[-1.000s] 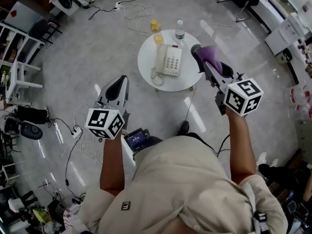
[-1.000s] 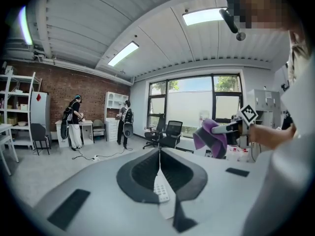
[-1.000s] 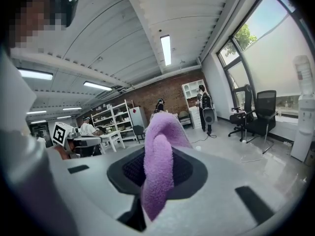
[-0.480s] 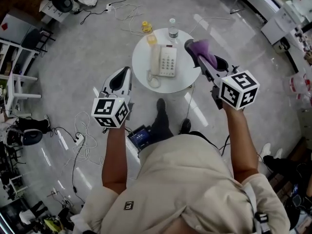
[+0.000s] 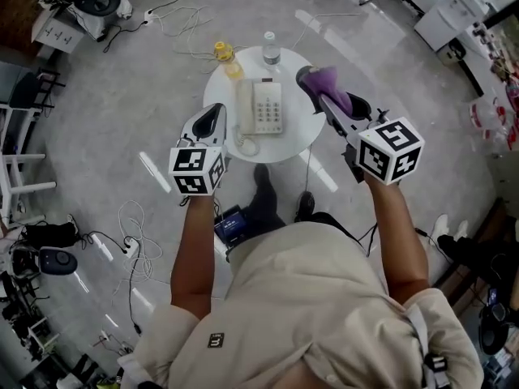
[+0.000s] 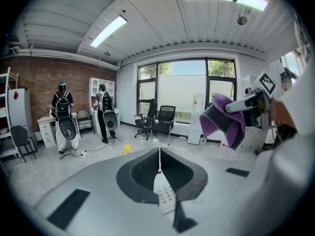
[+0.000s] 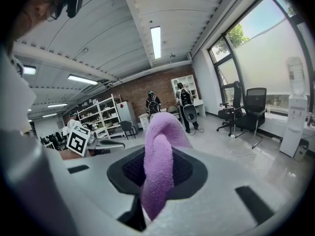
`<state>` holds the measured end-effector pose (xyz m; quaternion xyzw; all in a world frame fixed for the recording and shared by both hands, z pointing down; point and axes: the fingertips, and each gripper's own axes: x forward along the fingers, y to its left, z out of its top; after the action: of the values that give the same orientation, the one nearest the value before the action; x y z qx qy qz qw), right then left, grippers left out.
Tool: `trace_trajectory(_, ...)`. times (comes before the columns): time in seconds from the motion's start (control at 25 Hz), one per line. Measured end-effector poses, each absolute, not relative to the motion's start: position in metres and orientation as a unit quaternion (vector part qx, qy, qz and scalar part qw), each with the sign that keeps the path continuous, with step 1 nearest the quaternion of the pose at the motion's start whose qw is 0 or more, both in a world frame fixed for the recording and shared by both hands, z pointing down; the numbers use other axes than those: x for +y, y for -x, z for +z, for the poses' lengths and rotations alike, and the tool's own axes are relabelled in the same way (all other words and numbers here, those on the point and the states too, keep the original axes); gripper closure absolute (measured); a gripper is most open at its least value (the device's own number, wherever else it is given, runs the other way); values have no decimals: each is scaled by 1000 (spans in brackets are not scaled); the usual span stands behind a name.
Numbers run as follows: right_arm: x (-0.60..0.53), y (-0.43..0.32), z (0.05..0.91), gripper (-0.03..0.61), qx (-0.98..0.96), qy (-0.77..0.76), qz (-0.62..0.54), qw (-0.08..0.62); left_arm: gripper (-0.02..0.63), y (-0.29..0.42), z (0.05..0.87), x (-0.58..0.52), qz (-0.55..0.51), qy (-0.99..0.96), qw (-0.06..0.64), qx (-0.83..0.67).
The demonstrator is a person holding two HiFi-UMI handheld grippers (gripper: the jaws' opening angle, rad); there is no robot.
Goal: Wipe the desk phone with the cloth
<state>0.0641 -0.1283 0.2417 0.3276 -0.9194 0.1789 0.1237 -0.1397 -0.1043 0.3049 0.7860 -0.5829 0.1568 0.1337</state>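
A white desk phone (image 5: pixel 259 108) lies on a small round white table (image 5: pixel 296 132). My left gripper (image 5: pixel 212 113) is shut and empty, its tips over the table's left edge, beside the phone. In the left gripper view the phone's keypad (image 6: pixel 165 196) shows just below the closed left gripper (image 6: pixel 158 154). My right gripper (image 5: pixel 315 86) is shut on a purple cloth (image 5: pixel 323 79), held over the table's right edge. The cloth (image 7: pixel 158 168) hangs folded in front of the right gripper (image 7: pixel 157 154) and hides its tips.
A water bottle (image 5: pixel 270 47) and a small yellow item (image 5: pixel 223 53) stand at the table's far edge. Cables (image 5: pixel 130 217) trail over the floor at left. My shoes (image 5: pixel 261 178) are close to the table. Two people with backpacks (image 6: pixel 61 117) stand far off by shelves.
Both grippers have come forward and down toward the table, the left one farther, from beside the table to its left edge. I have stepped closer. The cloth stays in the right gripper.
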Motion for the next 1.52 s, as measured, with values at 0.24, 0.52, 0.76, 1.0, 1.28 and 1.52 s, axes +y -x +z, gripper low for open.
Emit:
trace_trajectory(0.24,-148,-50,272,512,-913,-328,200,140,604,147,349,-138,175,-782,165,-575)
trace_trajectory(0.52,-166,-47,301,512,-903,-337,217,154,603,150,408,-165,203,-773,200,-567)
trace_trajectory(0.76,-179,-51,327,512,-892,-348,238,164,603,148,460,-183,230,-764,231,-557)
trace_trajectory(1.0,-188,-58,356,512,-881,-357,259,169,601,143,510,-195,265,-750,249,-553)
trace_trajectory(1.28,-196,-70,380,512,-873,-364,277,172,474,133,556,-203,294,-731,280,-549)
trace_trajectory(1.52,-199,-64,396,512,-868,-365,286,176,409,131,585,-204,305,-718,299,-549)
